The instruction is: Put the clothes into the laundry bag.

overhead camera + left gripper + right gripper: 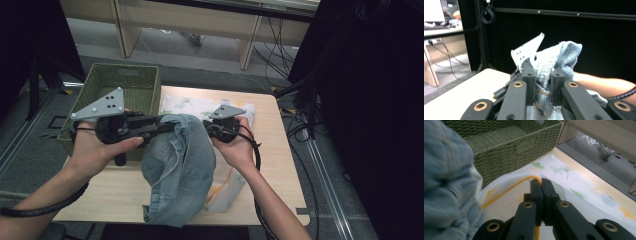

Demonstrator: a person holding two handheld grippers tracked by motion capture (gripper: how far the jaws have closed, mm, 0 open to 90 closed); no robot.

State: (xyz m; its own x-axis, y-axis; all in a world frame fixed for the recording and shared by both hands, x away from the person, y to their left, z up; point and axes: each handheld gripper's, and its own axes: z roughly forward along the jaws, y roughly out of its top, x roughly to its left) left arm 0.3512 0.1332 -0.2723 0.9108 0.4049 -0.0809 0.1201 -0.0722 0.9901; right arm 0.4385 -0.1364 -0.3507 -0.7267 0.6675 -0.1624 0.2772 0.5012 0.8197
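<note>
The left gripper [543, 77] has its fingers [529, 80] clamped on a bunched fold of the jeans [180, 165]; denim rises above the fingertips and hangs below them down to the surface [270, 190], draping over its near edge. The right gripper [541, 185] has its fingers pressed together on the yellow-trimmed edge of the cloth [579, 197], a white sheet printed with leaves that spreads out beyond and beneath the fingertips. The two grippers are near each other, with the jeans between them. The basket [125, 82] stands beyond the left fingers, just beside the cloth.
</note>
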